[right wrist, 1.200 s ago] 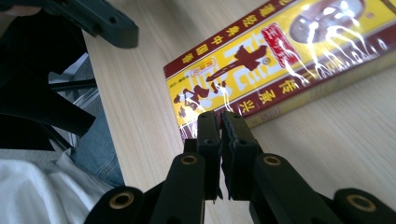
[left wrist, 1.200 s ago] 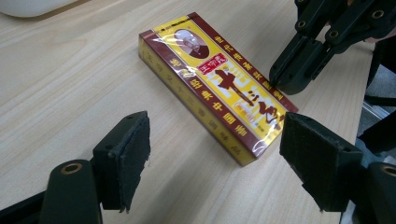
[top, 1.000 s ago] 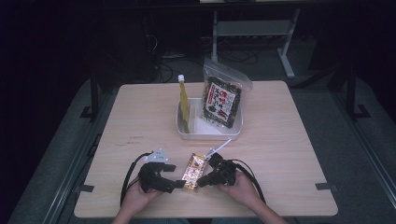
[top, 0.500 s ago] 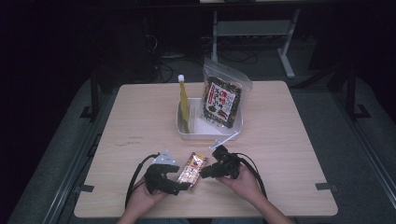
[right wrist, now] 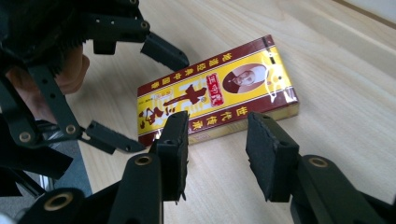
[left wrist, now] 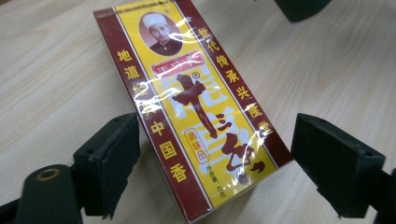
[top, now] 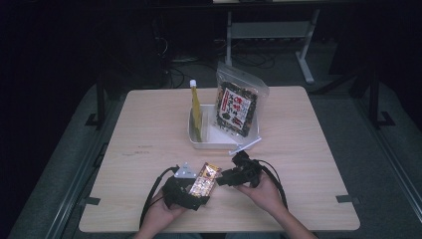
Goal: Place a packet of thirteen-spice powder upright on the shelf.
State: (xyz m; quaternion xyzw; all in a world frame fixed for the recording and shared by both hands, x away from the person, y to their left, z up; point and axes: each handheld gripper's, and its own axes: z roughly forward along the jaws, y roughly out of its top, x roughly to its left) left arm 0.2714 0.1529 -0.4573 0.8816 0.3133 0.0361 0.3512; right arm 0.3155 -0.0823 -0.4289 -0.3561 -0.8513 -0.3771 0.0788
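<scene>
Yellow-and-maroon box (top: 204, 179) lies flat on the desk (top: 149, 124) nr its front edge, about mid-width. Left tongs (left wrist: 215, 154) wide open, jaws either side of the box, not touching it. Right tongs (right wrist: 215, 149) partly open, gripping nothing, just beside the box's long side. White tray (top: 199, 142) w/ yellow bottle (top: 195, 107) & dark snack bag (top: 237, 105) sits towards the back edge.

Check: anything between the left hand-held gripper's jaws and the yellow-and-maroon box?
Nothing visible. The flat yellow-and-maroon cardboard seasoning box lies on the wooden table, between the open jaws of the left hand-held gripper, with bare gaps on both sides. The right hand-held gripper sits off to one side.
</scene>
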